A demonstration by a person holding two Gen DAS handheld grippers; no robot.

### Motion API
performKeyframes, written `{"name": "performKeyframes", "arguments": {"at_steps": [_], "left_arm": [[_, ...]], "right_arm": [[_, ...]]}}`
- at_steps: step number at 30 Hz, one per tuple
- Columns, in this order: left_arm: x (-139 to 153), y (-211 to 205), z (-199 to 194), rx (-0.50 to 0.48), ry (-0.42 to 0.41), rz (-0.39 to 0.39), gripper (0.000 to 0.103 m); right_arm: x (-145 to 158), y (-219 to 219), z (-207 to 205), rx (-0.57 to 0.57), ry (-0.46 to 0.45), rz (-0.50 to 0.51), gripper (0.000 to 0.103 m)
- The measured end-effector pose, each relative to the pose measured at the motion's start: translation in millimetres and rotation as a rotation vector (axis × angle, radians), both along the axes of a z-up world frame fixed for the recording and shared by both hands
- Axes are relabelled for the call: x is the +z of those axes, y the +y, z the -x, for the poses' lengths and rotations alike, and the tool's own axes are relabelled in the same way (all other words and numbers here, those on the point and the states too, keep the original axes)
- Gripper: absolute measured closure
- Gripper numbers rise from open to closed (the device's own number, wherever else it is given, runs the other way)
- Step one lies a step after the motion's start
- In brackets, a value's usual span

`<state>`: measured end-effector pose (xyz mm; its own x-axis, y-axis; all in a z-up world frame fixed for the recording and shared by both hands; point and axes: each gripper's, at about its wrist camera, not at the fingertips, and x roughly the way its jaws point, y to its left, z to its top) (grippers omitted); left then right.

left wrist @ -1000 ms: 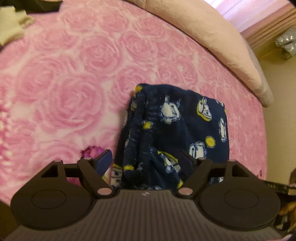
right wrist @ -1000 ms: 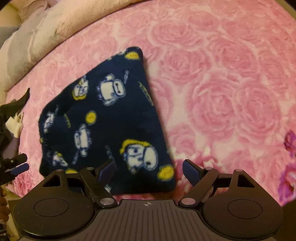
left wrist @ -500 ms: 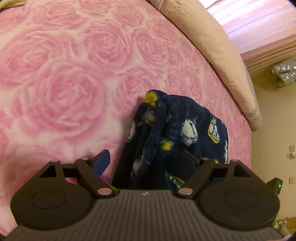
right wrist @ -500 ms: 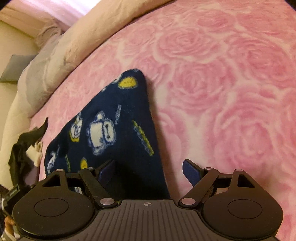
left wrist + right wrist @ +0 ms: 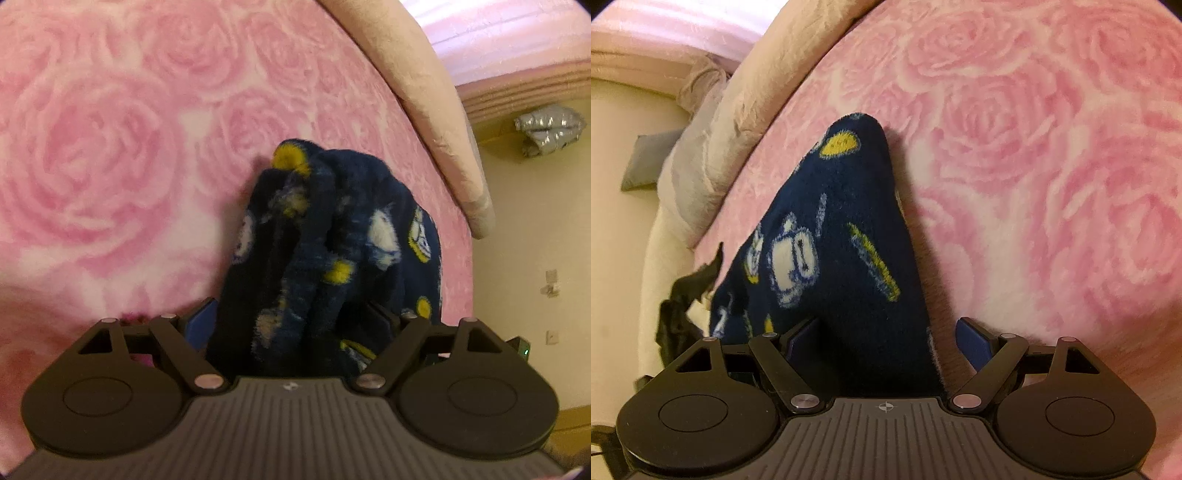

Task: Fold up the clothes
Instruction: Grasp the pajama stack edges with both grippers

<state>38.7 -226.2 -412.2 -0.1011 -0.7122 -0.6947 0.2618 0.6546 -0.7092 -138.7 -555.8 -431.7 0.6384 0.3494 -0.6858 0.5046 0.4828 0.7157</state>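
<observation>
A navy fleece garment (image 5: 354, 206) printed with white cartoon figures and yellow dots lies on the pink rose-patterned bedspread (image 5: 96, 155). In the left wrist view its near end is bunched into thick folds that fill the gap of my left gripper (image 5: 291, 321), whose fingers stand wide apart. In the right wrist view the same garment (image 5: 827, 229) tapers to a far corner. Its near edge lies between the fingers of my open right gripper (image 5: 886, 338), against the left blue pad (image 5: 801, 332), with a gap to the right pad (image 5: 973, 343).
A beige quilt (image 5: 424, 85) runs along the bed's far edge, seen also as the quilt (image 5: 768, 66) in the right view. Black and white clothing (image 5: 683, 295) sits at the bed's left edge. A cream wall (image 5: 528, 258) and a silver foil object (image 5: 546, 127) lie beyond the bed.
Both grippers have moved low and close to the garment, so its near end now sits between each pair of fingers. The finger spacing has stayed the same.
</observation>
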Motion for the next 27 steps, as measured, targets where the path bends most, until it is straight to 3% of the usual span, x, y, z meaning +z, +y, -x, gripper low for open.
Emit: {"name": "performKeyframes", "arguments": {"at_steps": [5,10,11,14,16,19,27], "left_arm": [[-17,3,-7,0.067,0.076,0.082,0.022],[-17,-13,-9,0.035,0.053,0.097,0.022],[-16,-17,-9,0.028,0.043,0.094,0.023],[-14,-24,-8,0.012,0.019,0.074,0.039],[-12,-24,-9,0.004,0.013,0.064,0.053],[-6,-27,-8,-0.014,-0.016,0.048,0.059],[32,-51,-6,-0.055,-0.102,0.041,0.067]], "right_arm": [[-8,2,-2,-0.004,-0.029,-0.038,0.020],[-14,5,-13,0.010,-0.076,-0.039,0.021],[-14,7,-17,0.015,-0.085,-0.034,0.021],[-15,13,-24,0.025,-0.103,-0.021,0.021],[-14,15,-24,0.027,-0.107,-0.016,0.048],[-12,18,-24,0.031,-0.113,-0.008,0.060],[8,16,-7,0.012,-0.163,0.003,0.070]]}}
